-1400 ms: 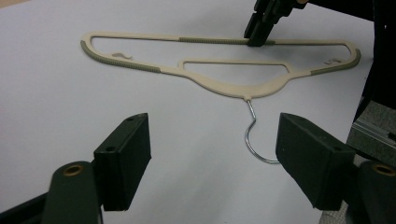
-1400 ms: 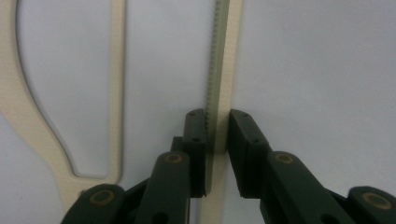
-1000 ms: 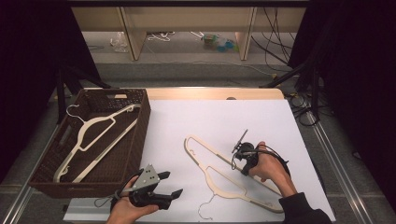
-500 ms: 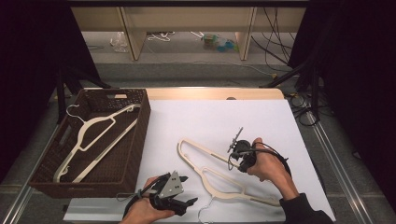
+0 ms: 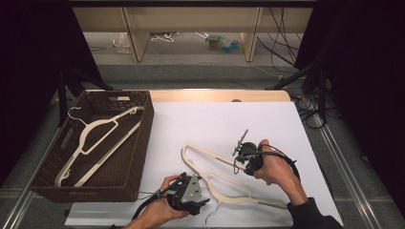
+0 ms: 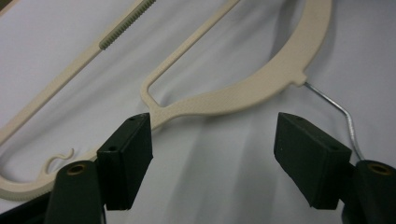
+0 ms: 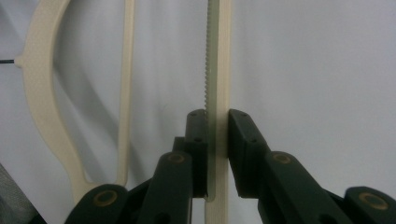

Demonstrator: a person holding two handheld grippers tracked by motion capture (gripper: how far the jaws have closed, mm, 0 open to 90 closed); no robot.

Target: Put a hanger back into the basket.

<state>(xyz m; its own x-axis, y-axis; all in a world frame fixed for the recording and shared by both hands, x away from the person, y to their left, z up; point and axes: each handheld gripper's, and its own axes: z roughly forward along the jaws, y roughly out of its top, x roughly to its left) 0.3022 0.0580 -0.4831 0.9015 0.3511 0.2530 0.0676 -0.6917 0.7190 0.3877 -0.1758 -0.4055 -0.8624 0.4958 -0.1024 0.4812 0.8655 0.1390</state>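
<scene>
A cream plastic hanger (image 5: 239, 200) lies on the white sheet (image 5: 215, 119) at the front of the table. My right gripper (image 5: 246, 160) is shut on its straight ribbed bar (image 7: 217, 70), which runs up between the two pads (image 7: 198, 135). My left gripper (image 5: 191, 191) stands open at the front, just left of the hanger's curved shoulder. In the left gripper view that shoulder (image 6: 243, 93) lies just beyond the open gripper (image 6: 212, 154), with the metal hook wire (image 6: 336, 109) by the right pad. Nothing is between the left pads.
A dark wicker basket (image 5: 143, 143) stands at the left of the table with another cream hanger (image 5: 95, 138) lying in it. The table's wooden far edge (image 5: 215, 95) lies beyond the sheet. Shelving and cables sit on the floor behind.
My left gripper has moved right along the front edge to the hanger's shoulder. The hanger's far end has swung a little left in the right gripper's hold.
</scene>
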